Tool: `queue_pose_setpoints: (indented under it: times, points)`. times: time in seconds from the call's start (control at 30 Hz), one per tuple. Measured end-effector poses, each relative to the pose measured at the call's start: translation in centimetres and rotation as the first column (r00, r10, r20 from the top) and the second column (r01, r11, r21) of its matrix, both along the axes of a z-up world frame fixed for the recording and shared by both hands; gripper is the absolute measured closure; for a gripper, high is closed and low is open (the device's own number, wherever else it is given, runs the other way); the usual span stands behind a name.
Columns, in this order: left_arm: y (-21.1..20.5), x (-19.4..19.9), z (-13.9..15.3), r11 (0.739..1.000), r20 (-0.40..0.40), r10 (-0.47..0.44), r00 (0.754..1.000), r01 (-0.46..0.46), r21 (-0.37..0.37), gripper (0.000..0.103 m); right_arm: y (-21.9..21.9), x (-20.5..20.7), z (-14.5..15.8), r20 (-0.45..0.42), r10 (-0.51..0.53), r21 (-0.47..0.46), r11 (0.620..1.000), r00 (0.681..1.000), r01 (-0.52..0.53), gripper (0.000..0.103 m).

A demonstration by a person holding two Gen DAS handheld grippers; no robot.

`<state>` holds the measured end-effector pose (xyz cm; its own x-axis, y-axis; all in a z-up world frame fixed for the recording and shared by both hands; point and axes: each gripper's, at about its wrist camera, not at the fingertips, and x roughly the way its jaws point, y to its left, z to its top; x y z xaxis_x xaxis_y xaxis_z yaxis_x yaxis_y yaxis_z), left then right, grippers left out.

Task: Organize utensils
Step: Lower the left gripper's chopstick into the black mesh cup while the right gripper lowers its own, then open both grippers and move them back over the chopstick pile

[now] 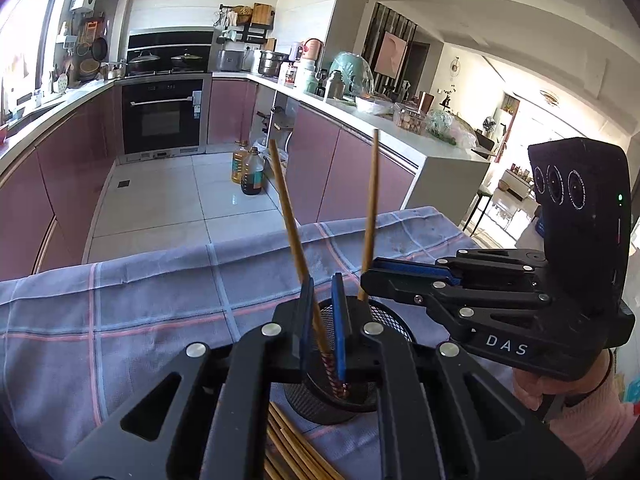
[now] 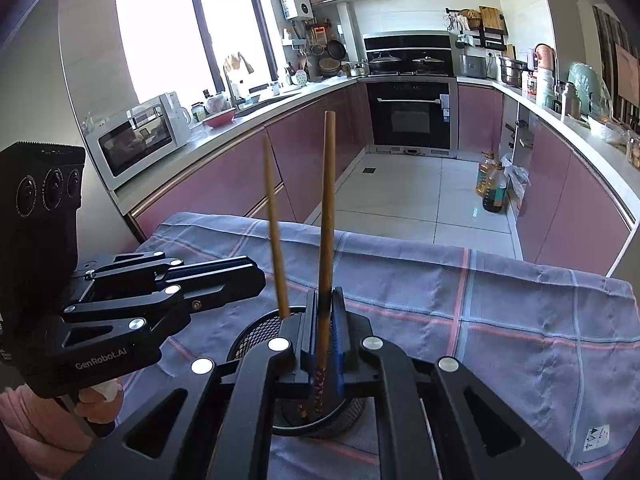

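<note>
- left gripper (image 1: 323,320): jaws clenched on one chopstick (image 1: 294,236), gripped near its patterned butt end; the long axis runs steeply upward and leans left in the left wrist view, thin tip uppermost.
- right gripper (image 2: 325,332): jaws clenched on a second chopstick (image 2: 326,216), likewise near the patterned butt, its axis close to upright.
- mesh holder (image 1: 390,316): a black wire cup standing on the plaid cloth (image 1: 160,308) that covers the worktop; it lies directly below both sets of jaws, and both butt ends point down into its mouth.
- depth: the butt ends appear to be already inside the rim, though the jaws hide whether they touch the bottom.
- proximity: the two hands are about equally near, meeting over the holder from opposite sides.
- loose chopsticks (image 1: 296,448): a bundle lying flat on the cloth just beside the holder's base, on the near side, not yet stowed.
</note>
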<state>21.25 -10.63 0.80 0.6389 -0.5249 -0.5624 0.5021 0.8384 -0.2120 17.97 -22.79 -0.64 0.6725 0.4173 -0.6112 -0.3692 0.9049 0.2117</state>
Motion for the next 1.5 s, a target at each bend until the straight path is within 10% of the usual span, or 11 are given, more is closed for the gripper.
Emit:
queue_pose_setpoints:
  times: [0.13,0.57,0.97,1.5]
  points:
    - [0.6,-0.5,0.2,1.0,0.014,0.021,1.0,-0.021,-0.006,0.086,-0.4,-0.1,0.1,0.019,-0.028,0.023,0.999,0.999,0.027,0.069]
    - [6.0,-8.6,-0.5,0.99,0.155,0.113,0.982,-0.125,0.067,0.056,-0.5,-9.4,1.8,0.169,0.06,0.045,0.997,0.984,-0.069,0.062]
    - [8.2,-11.3,-9.8,0.981,-0.059,0.117,0.991,-0.106,0.165,0.056,4.9,-10.2,-7.1,-0.094,0.15,0.009,0.989,0.984,-0.149,0.062]
    - [6.8,-10.7,-12.0,0.977,-0.127,0.107,0.986,-0.081,0.198,0.058,6.5,-10.0,-9.4,-0.152,0.13,-0.069,0.988,0.98,-0.142,0.066]
